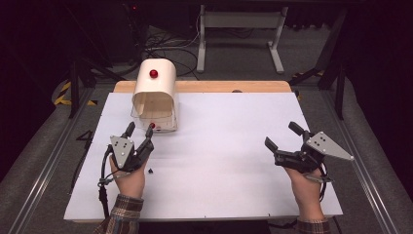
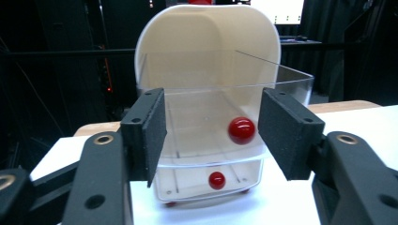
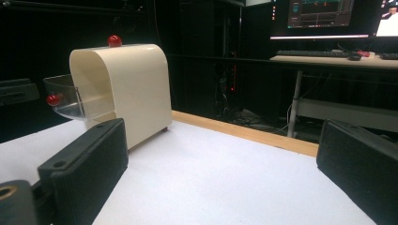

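On the white table (image 1: 219, 165), toward its far left, stands a cream cabinet (image 1: 155, 87) with a rounded top and a red knob (image 1: 154, 73) on it. Its clear upper drawer (image 2: 211, 122) is pulled out toward the person and looks empty; its glossy red knob (image 2: 241, 130) sits at the front wall. A second clear drawer (image 2: 209, 180) with a smaller-looking red knob (image 2: 216, 180) lies below, pushed in. The left gripper (image 1: 140, 135) sits just before the open drawer, jaws apart on either side of the knob, pads not pressing it. Well apart to the right, the right gripper (image 1: 282, 137) rests with jaws wide, nothing between them.
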The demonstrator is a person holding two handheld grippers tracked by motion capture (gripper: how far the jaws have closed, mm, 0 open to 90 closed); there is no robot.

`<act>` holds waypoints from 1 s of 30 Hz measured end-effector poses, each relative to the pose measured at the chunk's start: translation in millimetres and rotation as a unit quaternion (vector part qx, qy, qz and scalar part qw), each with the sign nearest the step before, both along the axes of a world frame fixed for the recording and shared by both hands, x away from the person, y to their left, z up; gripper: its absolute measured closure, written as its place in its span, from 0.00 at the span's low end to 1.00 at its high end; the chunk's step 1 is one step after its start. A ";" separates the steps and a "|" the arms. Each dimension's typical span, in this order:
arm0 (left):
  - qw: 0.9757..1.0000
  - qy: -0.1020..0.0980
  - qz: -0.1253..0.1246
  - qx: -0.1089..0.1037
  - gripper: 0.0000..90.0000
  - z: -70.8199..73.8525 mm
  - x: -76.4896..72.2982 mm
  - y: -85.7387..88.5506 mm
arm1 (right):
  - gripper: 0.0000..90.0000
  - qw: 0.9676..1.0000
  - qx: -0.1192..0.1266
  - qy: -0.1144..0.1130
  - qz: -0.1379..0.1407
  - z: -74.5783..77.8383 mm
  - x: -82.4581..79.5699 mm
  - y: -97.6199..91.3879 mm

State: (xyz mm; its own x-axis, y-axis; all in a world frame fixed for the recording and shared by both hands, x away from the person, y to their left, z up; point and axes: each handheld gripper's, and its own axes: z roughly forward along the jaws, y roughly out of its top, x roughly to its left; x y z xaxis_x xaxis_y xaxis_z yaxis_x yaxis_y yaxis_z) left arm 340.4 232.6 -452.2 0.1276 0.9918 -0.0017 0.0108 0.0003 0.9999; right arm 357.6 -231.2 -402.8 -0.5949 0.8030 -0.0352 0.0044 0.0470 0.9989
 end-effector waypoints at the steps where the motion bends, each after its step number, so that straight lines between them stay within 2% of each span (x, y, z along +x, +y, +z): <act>1: 1.000 -0.001 0.002 -0.001 0.44 0.4 -0.7 2.5 | 0.03 1.000 -0.001 0.000 0.002 -0.2 0.1 0.3; 3: 1.000 0.000 0.002 0.000 0.43 0.9 -1.4 4.2 | 0.03 1.000 -0.001 0.000 0.003 -0.3 0.1 0.5; 7: 1.000 -0.001 0.002 -0.013 0.38 4.4 -4.7 10.5 | 0.03 1.000 0.000 0.001 0.002 -0.8 0.3 1.0; 15: 1.000 -0.001 -0.013 -0.011 0.33 9.3 -8.5 18.4 | 0.03 1.000 0.001 0.000 0.004 -0.5 -0.6 1.6; 16: 1.000 0.001 -0.015 -0.010 0.32 9.1 -8.7 19.9 | 0.03 1.000 0.007 0.000 0.004 -0.1 -1.1 1.4; 21: 0.999 0.012 -0.030 -0.008 0.27 8.8 -8.8 30.4 | 0.03 1.000 0.006 -0.003 0.004 0.6 -1.4 -0.1; 24: 1.000 0.014 -0.028 -0.002 0.25 8.6 -9.7 37.0 | 0.03 1.000 0.007 -0.003 0.008 1.2 -1.6 0.9; 30: 0.999 0.013 -0.037 -0.008 0.22 10.8 -11.3 46.8 | 0.02 1.000 0.006 -0.004 0.010 1.8 -1.5 1.8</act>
State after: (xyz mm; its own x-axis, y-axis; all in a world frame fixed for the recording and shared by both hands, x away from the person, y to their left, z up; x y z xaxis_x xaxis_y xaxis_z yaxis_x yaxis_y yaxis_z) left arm 329.1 279.3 -441.4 0.2003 0.9795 -0.0210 0.0367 0.0139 0.9992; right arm 356.1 -229.4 -401.0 -0.6107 0.7913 -0.0309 -0.0048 0.0354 0.9994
